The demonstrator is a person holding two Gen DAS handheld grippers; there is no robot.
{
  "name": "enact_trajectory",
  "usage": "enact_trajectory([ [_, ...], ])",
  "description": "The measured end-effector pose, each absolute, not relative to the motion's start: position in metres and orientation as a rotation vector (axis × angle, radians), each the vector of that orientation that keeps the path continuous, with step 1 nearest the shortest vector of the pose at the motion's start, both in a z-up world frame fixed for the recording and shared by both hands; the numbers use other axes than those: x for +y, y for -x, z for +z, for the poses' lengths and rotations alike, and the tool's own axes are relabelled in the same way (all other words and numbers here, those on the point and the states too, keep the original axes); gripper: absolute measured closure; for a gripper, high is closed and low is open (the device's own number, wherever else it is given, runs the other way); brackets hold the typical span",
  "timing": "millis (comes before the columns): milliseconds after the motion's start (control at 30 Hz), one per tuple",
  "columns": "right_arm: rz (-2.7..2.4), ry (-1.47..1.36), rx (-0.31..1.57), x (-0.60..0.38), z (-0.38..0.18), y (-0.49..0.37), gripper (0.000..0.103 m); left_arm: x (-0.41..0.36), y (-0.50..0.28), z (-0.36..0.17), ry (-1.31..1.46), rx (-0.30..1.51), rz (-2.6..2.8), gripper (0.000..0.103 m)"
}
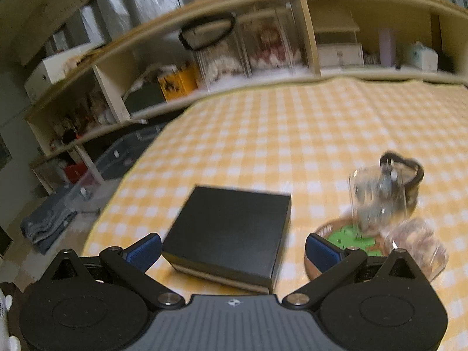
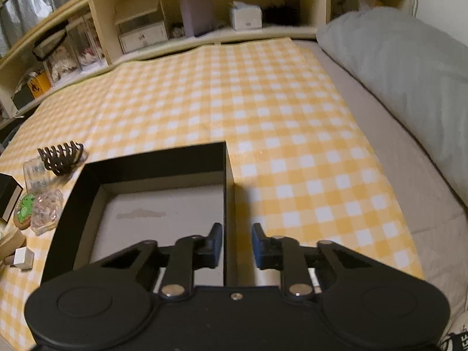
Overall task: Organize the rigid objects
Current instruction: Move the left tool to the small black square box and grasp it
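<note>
A closed black box (image 1: 231,231) lies on the yellow checked cloth (image 1: 292,134), between the wide-open fingers of my left gripper (image 1: 232,248), which does not touch it. To its right lie a round green-topped piece (image 1: 348,238), clear hair clips (image 1: 377,201) and a dark claw clip (image 1: 406,172). In the right wrist view an open black box (image 2: 152,201) with a pale floor lies on the cloth. My right gripper (image 2: 236,241) straddles its right wall with a gap on both sides. The claw clip (image 2: 61,158) and clear clips (image 2: 46,207) lie left of it.
A long wooden shelf unit (image 1: 307,38) full of boxes and dolls runs along the far edge of the bed. A grey pillow (image 2: 403,67) lies at the right on bare mattress. A small white cube (image 2: 23,259) sits at the left near the front edge.
</note>
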State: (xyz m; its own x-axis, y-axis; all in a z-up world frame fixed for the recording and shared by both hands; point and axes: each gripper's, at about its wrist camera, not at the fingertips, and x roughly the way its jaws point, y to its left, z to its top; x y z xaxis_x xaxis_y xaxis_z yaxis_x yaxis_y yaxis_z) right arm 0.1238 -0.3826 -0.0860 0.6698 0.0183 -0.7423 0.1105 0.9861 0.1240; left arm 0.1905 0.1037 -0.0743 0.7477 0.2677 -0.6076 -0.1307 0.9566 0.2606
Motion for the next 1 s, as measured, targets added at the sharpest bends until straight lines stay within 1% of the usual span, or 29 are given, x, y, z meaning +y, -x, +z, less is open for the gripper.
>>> enact_trajectory([
  [133,-0.031,-0.170,0.858,-0.378,-0.089,-0.128,0.098,0.108,-0.195,-0.086,-0.182,0.763,0.210,0.000],
  [533,-0.047,-0.130,0.861,-0.372,-0.088,-0.129,0.099,0.152,-0.192,-0.082,-0.030,0.896,0.390,0.000],
  [700,-0.048,-0.131,0.861,-0.373,-0.088,-0.129,0.099,0.182,-0.190,-0.078,0.056,0.912,0.527,0.000],
  [833,-0.047,-0.130,0.860,-0.372,-0.088,-0.129,0.099,0.209,-0.189,-0.077,0.144,0.930,0.624,0.000],
  [933,-0.047,-0.134,0.860,-0.372,-0.088,-0.129,0.099,0.221,-0.186,-0.074,0.204,0.998,0.661,0.000],
  [1000,-0.047,-0.132,0.860,-0.372,-0.088,-0.129,0.099,0.224,-0.179,-0.064,0.284,0.978,0.606,0.000],
])
